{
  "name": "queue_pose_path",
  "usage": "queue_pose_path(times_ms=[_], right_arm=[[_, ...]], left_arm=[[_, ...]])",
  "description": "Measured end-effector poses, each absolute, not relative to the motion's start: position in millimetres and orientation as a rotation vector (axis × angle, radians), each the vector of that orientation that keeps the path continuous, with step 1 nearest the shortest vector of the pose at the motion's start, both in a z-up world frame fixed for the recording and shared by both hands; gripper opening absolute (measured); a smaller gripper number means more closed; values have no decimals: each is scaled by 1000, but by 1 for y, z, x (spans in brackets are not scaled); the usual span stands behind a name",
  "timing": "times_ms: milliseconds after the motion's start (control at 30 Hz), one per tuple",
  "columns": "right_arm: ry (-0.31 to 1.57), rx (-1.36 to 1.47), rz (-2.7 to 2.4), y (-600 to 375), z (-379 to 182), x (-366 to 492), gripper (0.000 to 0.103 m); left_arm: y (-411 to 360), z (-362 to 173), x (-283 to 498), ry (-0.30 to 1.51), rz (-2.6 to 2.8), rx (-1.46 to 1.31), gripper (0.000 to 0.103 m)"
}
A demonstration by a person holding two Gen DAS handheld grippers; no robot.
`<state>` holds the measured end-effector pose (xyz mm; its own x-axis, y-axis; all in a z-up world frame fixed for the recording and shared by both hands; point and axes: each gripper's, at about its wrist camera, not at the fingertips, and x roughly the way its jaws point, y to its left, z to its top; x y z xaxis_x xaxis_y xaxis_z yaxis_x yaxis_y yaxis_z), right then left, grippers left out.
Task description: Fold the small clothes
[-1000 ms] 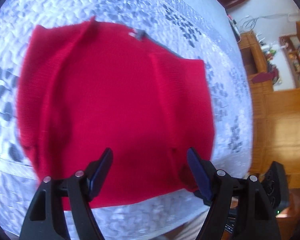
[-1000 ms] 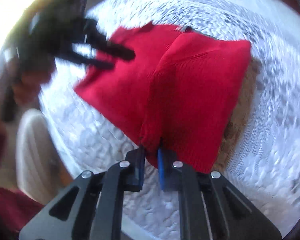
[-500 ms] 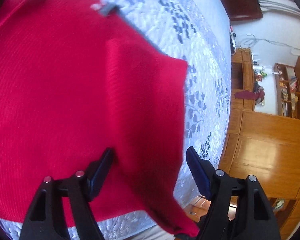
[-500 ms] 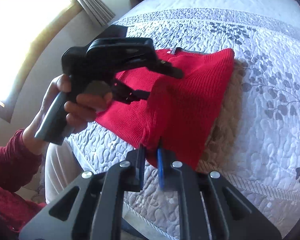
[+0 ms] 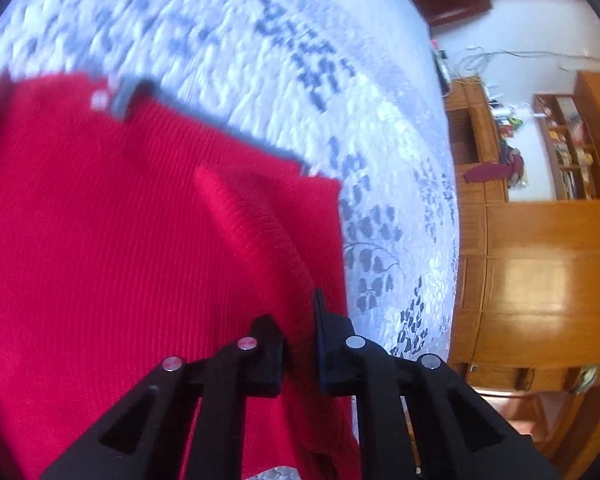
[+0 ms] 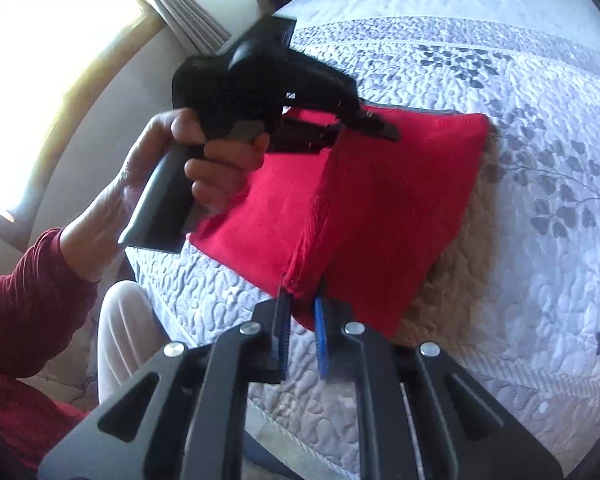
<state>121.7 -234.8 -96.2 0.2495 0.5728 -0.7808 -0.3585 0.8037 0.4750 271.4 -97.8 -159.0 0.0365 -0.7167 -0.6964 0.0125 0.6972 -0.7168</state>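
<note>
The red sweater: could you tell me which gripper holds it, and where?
Both: the right gripper pinches the red sweater at its near folded corner; the left gripper is closing on a raised fold.

The left gripper (image 5: 300,332) is closing its jaws on a raised ribbed fold of a red knitted garment (image 5: 112,248) spread over a quilted white bedspread (image 5: 260,60) (grey leaf pattern); wooden cabinets (image 5: 540,264) stand beyond to its right.

Sunlit window (image 6: 40,80), wooden cabinets (image 5: 540,264)
</note>
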Motion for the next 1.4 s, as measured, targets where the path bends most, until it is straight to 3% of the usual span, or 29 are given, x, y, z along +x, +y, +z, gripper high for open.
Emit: queue_pose_path(times_ms=[333, 633, 767, 1033, 1133, 1200, 1333, 1367, 1400], right_arm=[[1122, 227, 759, -161, -77, 145, 9], [1161, 183, 856, -75, -84, 170, 9], [1203, 141, 853, -50, -104, 172, 9], [1369, 40, 789, -19, -177, 167, 9], [1364, 43, 800, -21, -178, 163, 16], [1361, 72, 831, -24, -174, 162, 30], [1347, 145, 882, -49, -155, 160, 47], [1325, 152, 874, -62, -147, 158, 47], [1310, 152, 861, -67, -139, 158, 47]], left_arm=[[-32, -91, 277, 1250, -621, -512, 11], [56, -71, 280, 1163, -543, -503, 9], [93, -79, 279, 1144, -502, -528, 8], [114, -163, 273, 1303, -417, -517, 8], [115, -184, 271, 1315, -406, -514, 11], [120, -186, 269, 1307, -414, -546, 14], [130, -174, 264, 1286, -450, -563, 18], [132, -171, 264, 1276, -452, -556, 23], [133, -166, 265, 1262, -453, -547, 35]])
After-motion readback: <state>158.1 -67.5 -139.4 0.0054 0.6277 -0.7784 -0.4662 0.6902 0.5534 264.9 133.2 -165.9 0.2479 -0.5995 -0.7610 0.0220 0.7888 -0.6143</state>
